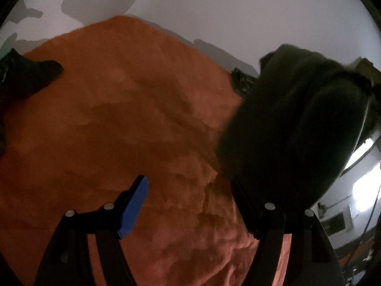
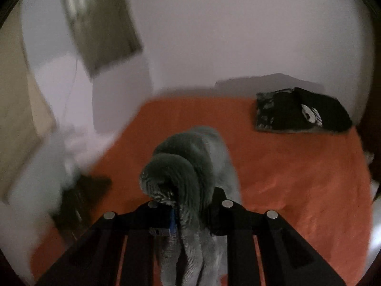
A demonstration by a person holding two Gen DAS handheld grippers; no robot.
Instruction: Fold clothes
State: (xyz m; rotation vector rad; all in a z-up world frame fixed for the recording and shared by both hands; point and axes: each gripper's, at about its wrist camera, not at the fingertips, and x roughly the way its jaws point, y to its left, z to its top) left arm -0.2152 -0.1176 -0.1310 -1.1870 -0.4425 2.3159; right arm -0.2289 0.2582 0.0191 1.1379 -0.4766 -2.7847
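A fuzzy grey-green garment (image 2: 190, 166) is clamped between the jaws of the right gripper (image 2: 190, 214) at lower centre of the right wrist view, its pile bunched into a thick loop that rises above the fingertips and trails down between the black finger arms toward the bottom edge. A sliver of blue pad (image 2: 172, 221) shows against the cloth on the left finger. Behind it an orange blanket (image 2: 297, 166) spreads across the middle and right of the frame, and a folded stack of black clothes with a white print (image 2: 302, 114) lies on it at upper right, well apart from the held garment. Another dark garment (image 2: 81, 200), blurred, sits at the blanket's edge at lower left.

In the left wrist view, the left gripper (image 1: 190, 205) stands with its jaws spread wide and nothing between them, the blue pad (image 1: 133, 209) of one finger facing inward at lower centre. The same orange blanket (image 1: 107, 119) fills most of the frame. The grey-green garment (image 1: 297, 124) appears as a dark, blurred mass at right, above the right-hand finger. A dark piece of clothing (image 1: 26, 74) lies at the left edge.
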